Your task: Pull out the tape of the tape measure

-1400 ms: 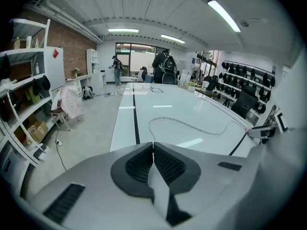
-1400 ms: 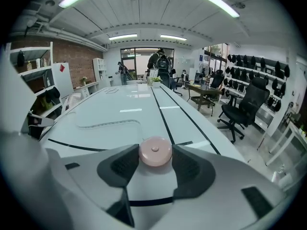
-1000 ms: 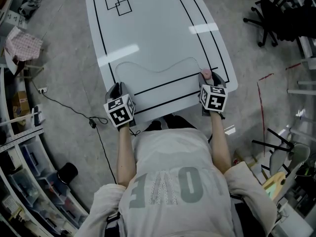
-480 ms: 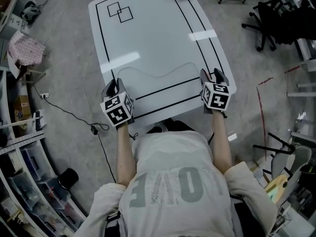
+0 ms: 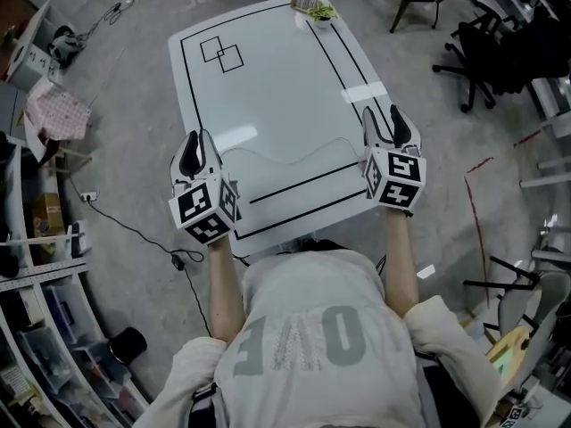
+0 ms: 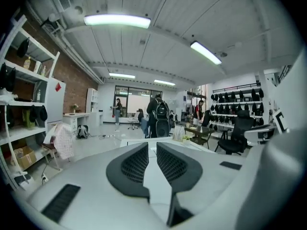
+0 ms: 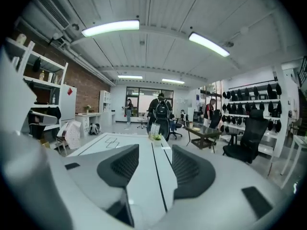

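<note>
No tape measure shows in any view. My left gripper (image 5: pixel 196 145) hangs in the air over the near left corner of the white table (image 5: pixel 277 87). Its jaws have just been opening a little, and in the left gripper view (image 6: pixel 152 146) a narrow gap stands between them with nothing in it. My right gripper (image 5: pixel 384 119) hangs over the near right edge. In the right gripper view (image 7: pixel 155 150) its jaws stand wide apart and empty, with the table (image 7: pixel 120 145) and its black line showing through the gap. Both grippers point nearly level, away from me.
Black lines, two overlapping squares (image 5: pixel 221 54) and a thin curved line (image 5: pixel 294 157) mark the table. A small plant (image 5: pixel 321 12) stands at its far edge. Office chairs (image 5: pixel 482 34) stand to the right, shelves (image 5: pixel 36 328) and a floor cable (image 5: pixel 134 212) to the left. People (image 7: pixel 160 111) stand far off.
Both grippers have risen from the table's near edge and tipped up towards level. A small pink thing beside the right gripper a second ago is out of sight.
</note>
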Action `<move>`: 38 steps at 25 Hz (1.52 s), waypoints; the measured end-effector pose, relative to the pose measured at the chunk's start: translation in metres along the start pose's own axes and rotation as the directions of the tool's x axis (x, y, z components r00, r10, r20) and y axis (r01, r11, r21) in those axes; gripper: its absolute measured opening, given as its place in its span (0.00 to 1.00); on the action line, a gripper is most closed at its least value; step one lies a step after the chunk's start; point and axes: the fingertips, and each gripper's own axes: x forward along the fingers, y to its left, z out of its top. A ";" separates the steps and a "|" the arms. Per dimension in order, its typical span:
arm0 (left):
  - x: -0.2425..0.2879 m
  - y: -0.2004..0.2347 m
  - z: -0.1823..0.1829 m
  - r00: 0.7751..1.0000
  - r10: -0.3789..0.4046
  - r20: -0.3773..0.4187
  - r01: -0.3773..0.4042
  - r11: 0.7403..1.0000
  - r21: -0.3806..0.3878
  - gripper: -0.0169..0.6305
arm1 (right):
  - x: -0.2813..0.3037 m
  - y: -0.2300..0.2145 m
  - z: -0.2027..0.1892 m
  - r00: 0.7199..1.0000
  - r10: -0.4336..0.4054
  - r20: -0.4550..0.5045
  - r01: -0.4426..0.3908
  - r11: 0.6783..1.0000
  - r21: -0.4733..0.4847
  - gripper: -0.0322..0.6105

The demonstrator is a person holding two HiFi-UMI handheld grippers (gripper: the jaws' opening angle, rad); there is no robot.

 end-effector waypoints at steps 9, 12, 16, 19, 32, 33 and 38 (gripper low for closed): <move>-0.040 -0.036 0.084 0.964 -0.051 0.259 0.028 0.995 0.094 0.08 | -0.035 0.046 0.084 0.958 0.100 0.269 -0.109 0.994 0.019 0.22; -0.048 -0.048 0.091 0.954 -0.079 0.289 0.052 0.994 0.099 0.07 | -0.045 0.061 0.093 0.942 0.125 0.312 -0.138 0.990 0.018 0.14; -0.055 -0.060 0.093 0.945 -0.104 0.309 0.071 0.991 0.116 0.07 | -0.055 0.079 0.094 0.931 0.158 0.329 -0.162 0.987 -0.015 0.11; -0.057 -0.063 0.095 0.940 -0.117 0.320 0.081 0.989 0.124 0.07 | -0.058 0.093 0.090 0.927 0.199 0.319 -0.198 0.980 -0.036 0.11; -0.057 -0.068 0.094 0.939 -0.139 0.314 0.104 0.986 0.127 0.07 | -0.062 0.107 0.085 0.924 0.240 0.299 -0.237 0.970 -0.045 0.11; -0.056 -0.068 0.094 0.940 -0.139 0.311 0.104 0.986 0.128 0.07 | -0.061 0.107 0.085 0.924 0.240 0.298 -0.238 0.970 -0.044 0.11; -0.055 -0.066 0.092 0.945 -0.133 0.297 0.096 0.986 0.137 0.06 | -0.061 0.108 0.084 0.924 0.244 0.293 -0.242 0.969 -0.043 0.11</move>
